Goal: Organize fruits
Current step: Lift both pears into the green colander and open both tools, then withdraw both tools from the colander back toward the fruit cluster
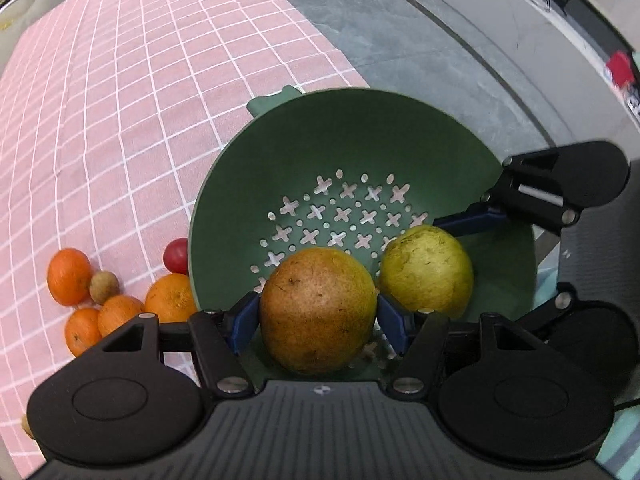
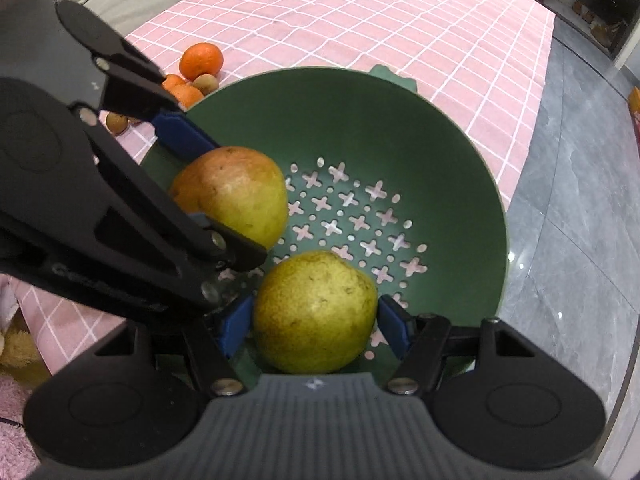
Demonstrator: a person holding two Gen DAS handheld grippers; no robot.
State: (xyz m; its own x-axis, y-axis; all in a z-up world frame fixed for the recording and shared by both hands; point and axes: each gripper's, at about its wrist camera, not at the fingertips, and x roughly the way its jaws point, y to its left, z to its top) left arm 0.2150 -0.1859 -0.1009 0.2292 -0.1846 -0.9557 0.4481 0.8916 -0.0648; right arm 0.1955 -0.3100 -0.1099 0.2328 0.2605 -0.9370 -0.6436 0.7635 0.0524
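A green colander [image 1: 400, 132] [image 2: 400, 120] sits at the edge of a pink checked cloth. My left gripper [image 1: 316, 316] is shut on a brownish-orange pear [image 1: 318, 308] inside the colander; the same pear shows in the right wrist view [image 2: 236, 192]. My right gripper [image 2: 314, 326] is shut on a yellow-green pear [image 2: 314, 312] inside the colander, which also shows in the left wrist view [image 1: 426, 266]. Whether either pear rests on the colander floor, I cannot tell.
Left of the colander on the cloth [image 1: 140, 100] lie several oranges [image 1: 68, 276] [image 2: 201, 61], a small brown fruit [image 1: 104, 287] and a small red fruit [image 1: 178, 256]. A grey stone floor [image 1: 420, 40] [image 2: 580, 200] lies beyond the cloth.
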